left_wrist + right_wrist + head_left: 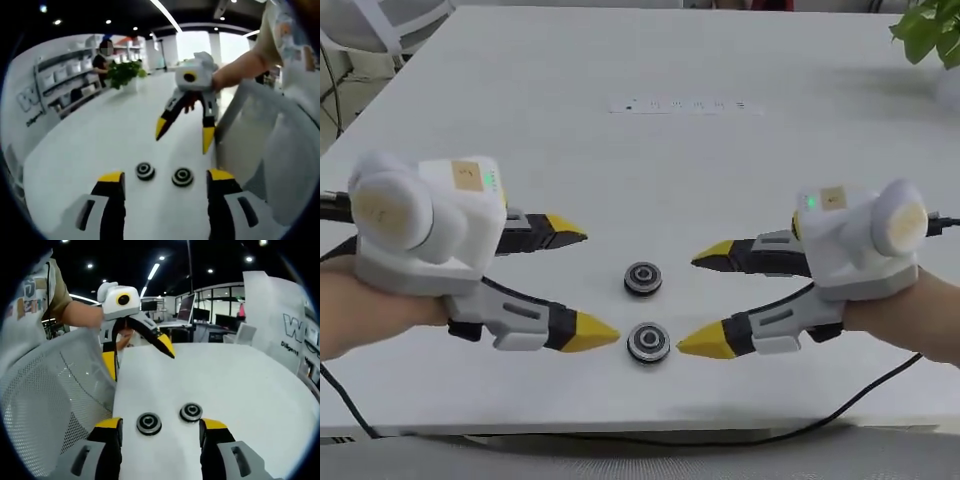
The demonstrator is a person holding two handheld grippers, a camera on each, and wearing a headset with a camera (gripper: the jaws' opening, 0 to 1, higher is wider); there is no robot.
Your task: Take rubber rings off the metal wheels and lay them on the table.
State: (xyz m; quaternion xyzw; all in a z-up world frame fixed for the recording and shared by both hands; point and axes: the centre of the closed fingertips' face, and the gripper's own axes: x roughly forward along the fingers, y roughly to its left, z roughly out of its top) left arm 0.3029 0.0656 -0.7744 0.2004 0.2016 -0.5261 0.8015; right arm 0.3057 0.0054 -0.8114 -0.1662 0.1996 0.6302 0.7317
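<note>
Two small metal wheels with dark rubber rings lie flat on the white table (650, 170). The far wheel (643, 279) (145, 171) (191, 412) and the near wheel (649, 342) (182, 177) (149, 423) sit close together between the two grippers. My left gripper (590, 284) (165, 176) (140, 365) comes in from the left, open, its yellow tips just short of the wheels. Facing it from the right is my right gripper (692, 302) (161, 424) (182, 132), also open. Neither gripper touches a wheel.
A flat white strip (685, 105) lies farther back on the table. A green plant (930, 30) stands at the far right corner and a white chair (380, 25) at the far left. A black cable (620, 437) runs along the table's front edge.
</note>
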